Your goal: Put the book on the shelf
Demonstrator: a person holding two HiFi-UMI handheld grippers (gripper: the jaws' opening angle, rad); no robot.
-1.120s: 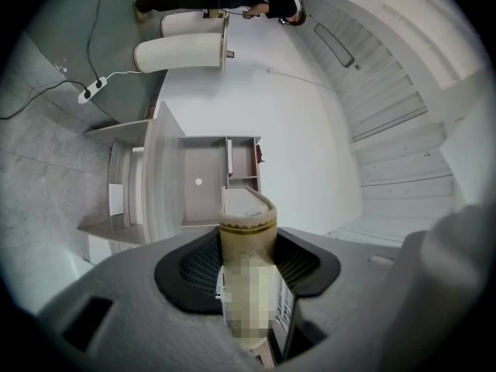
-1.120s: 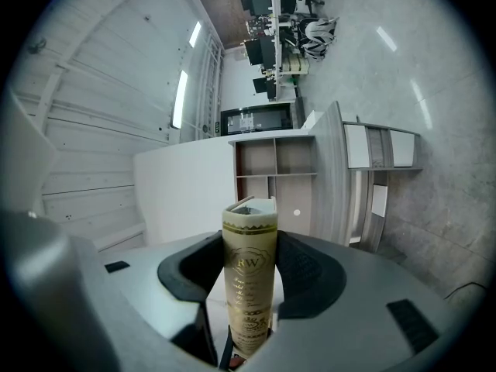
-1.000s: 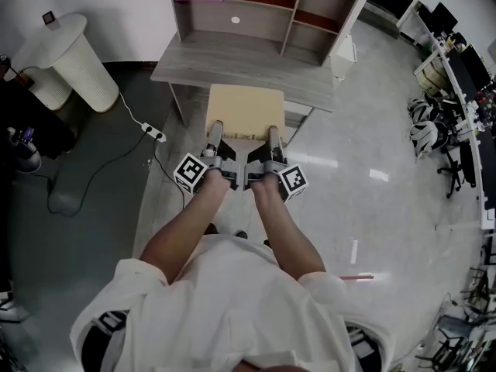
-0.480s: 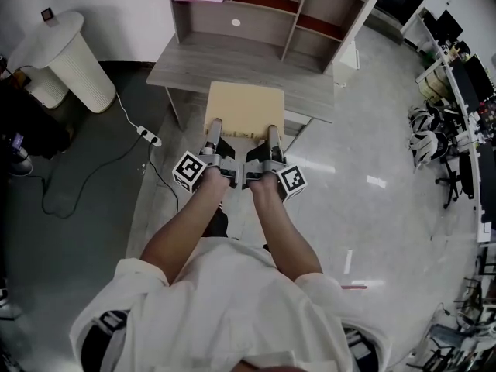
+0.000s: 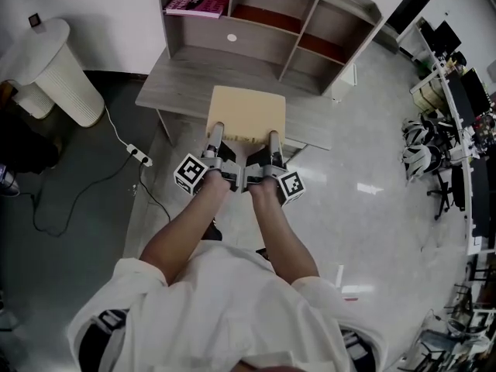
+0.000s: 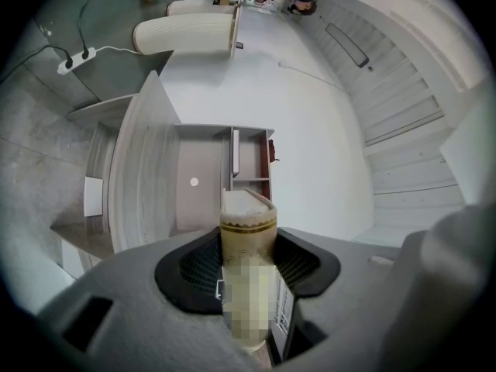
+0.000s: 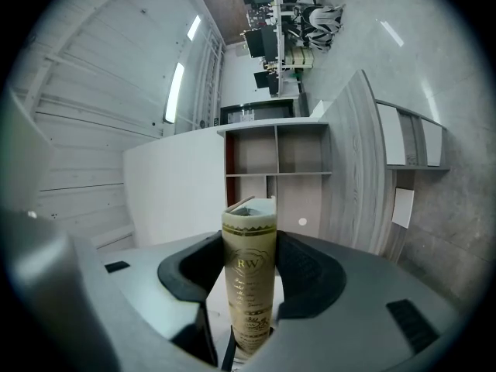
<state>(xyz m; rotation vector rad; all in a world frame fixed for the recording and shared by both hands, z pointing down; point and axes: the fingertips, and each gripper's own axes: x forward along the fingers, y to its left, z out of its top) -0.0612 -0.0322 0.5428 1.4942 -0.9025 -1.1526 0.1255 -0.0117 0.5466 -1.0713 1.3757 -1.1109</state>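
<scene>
Ahead of the left tongs point(image 5: 216, 129) and right tongs point(image 5: 273, 136), a grey tabletop point(image 5: 177, 95) carries the shelf point(image 5: 267, 43) on glossy floor point(image 5: 372, 215). Both clamp the tan book point(image 5: 246, 113) by its spine; it projects forward, flat, long axis spanning them.

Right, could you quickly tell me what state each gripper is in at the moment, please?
Left gripper: closed on the cream book, at its near edge.
Right gripper: closed on the same book, alongside the left.
</scene>
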